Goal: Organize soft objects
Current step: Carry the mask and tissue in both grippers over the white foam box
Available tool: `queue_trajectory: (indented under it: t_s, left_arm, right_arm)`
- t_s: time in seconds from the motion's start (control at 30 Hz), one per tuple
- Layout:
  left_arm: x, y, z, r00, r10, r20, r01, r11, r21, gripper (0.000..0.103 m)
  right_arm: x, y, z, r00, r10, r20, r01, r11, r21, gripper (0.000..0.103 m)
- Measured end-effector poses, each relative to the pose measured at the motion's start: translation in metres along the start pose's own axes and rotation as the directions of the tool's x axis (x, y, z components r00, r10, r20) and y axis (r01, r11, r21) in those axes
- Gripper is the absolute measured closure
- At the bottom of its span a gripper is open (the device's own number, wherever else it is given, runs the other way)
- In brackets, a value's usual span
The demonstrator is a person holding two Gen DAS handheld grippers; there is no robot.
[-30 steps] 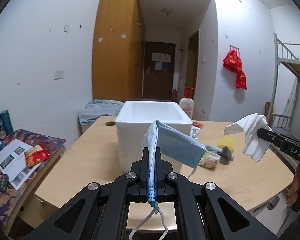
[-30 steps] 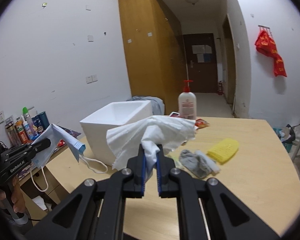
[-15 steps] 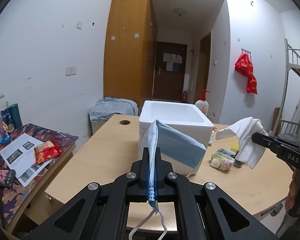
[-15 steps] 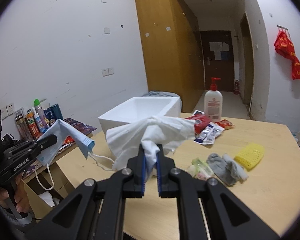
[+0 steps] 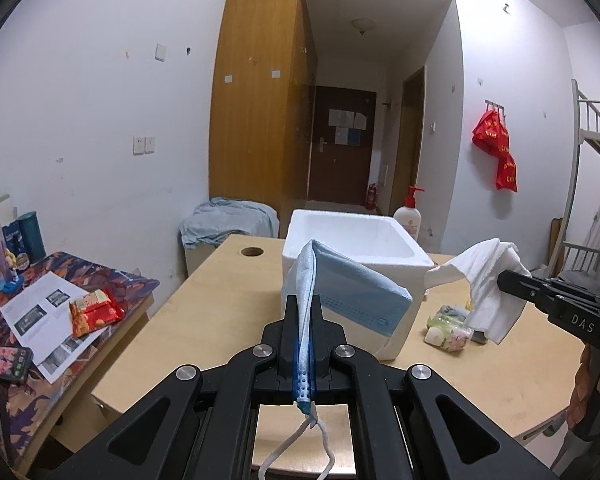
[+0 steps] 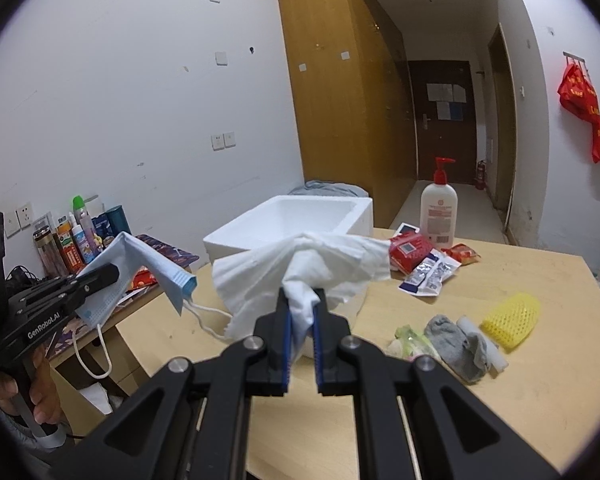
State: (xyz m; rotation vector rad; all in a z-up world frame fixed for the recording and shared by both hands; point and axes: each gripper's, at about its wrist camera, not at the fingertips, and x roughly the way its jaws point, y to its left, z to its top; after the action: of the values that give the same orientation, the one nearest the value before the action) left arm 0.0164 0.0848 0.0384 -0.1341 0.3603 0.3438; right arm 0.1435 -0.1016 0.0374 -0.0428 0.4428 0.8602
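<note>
My left gripper (image 5: 303, 316) is shut on a blue face mask (image 5: 348, 292), whose white ear loops dangle below the jaws. The same mask (image 6: 148, 268) shows at the left of the right wrist view, hanging from the left gripper (image 6: 110, 274). My right gripper (image 6: 300, 312) is shut on a white cloth (image 6: 300, 268), which drapes over its tips. That cloth (image 5: 488, 276) also appears at the right of the left wrist view. A white foam box (image 5: 352, 240) stands open on the wooden table (image 5: 220, 304), just beyond both held items. Both grippers hover in front of the box (image 6: 296, 216).
On the table to the right of the box lie grey socks (image 6: 456, 340), a yellow mesh sponge (image 6: 510, 318), snack packets (image 6: 416, 256) and a lotion pump bottle (image 6: 438, 208). A side desk (image 5: 28, 320) at the left holds papers, a phone and bottles.
Both grippers have shifted to the left across the table front, so the box and clutter slid right in both views. Both grips are unchanged.
</note>
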Motion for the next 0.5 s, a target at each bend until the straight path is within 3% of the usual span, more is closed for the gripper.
queue_trajectory:
  t_s: [0.5]
  left_arm:
    - [0.026,0.005,0.044,1.0,0.003,0.018,-0.003,1.0,0.007,0.1]
  right_arm:
    - [0.019,0.004,0.038,1.0,0.016,0.027,-0.015,1.0,-0.028,0.092]
